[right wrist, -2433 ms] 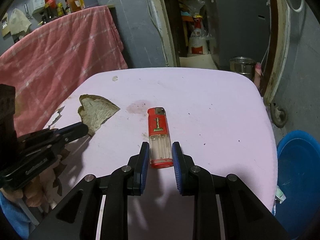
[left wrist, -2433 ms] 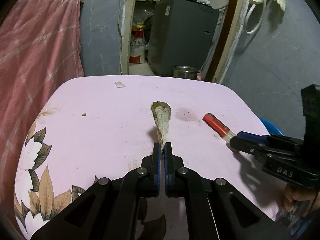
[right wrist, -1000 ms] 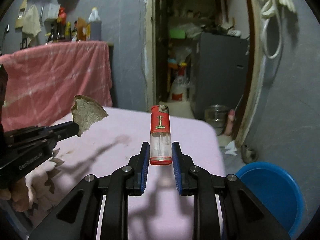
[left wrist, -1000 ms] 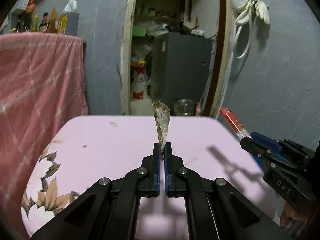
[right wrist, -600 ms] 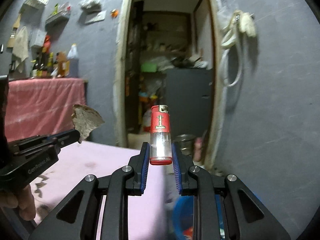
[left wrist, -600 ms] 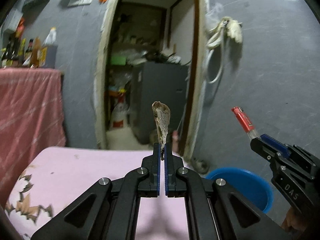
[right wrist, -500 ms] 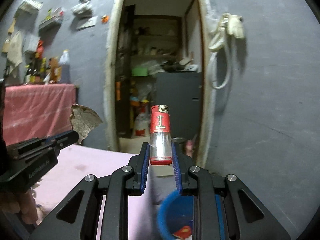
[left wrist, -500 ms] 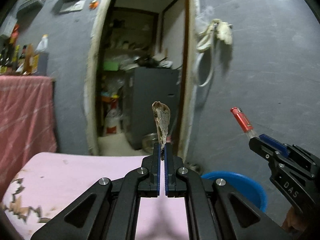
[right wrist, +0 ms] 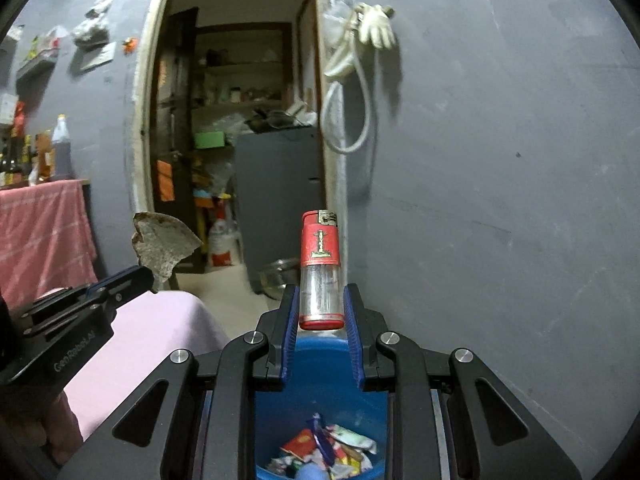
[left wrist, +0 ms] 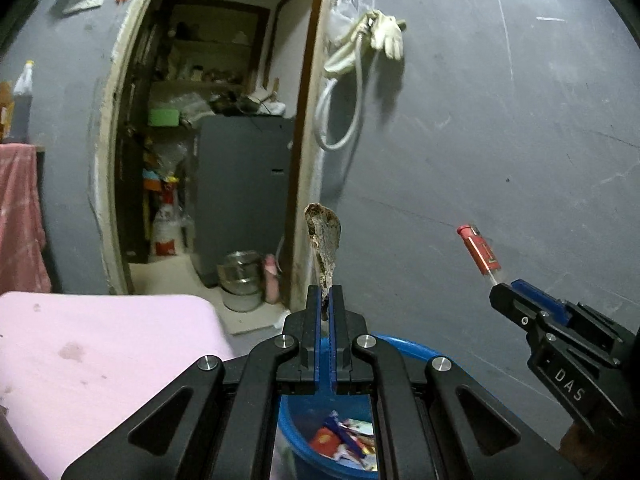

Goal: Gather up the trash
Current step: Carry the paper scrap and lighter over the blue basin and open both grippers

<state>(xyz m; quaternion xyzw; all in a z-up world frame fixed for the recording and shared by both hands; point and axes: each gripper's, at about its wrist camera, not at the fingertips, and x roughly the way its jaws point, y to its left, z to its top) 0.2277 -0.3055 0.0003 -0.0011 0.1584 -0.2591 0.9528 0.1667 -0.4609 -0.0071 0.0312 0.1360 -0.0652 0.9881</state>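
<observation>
Both grippers hang in the air above a blue plastic bucket that stands on the floor beside the pink tabletop. The left gripper has its jaws pressed together on the lower tip of a torn, dried-out slice of bread, which stands up from them edge-on in its own camera and shows its flat, ragged face in the right wrist view. The right gripper has its jaws clamped on the clear lower body of a red lighter, held upright with its metal head on top; from the left it shows as a small tilted red stick.

The bucket sits right under both sets of jaws. Inside it lies a heap of crumpled wrappers, red, white, blue and yellow; I cannot tell what each one is.

Behind, a steel pot stands on the floor by the open doorway, and a pale glove hangs on the grey wall.
</observation>
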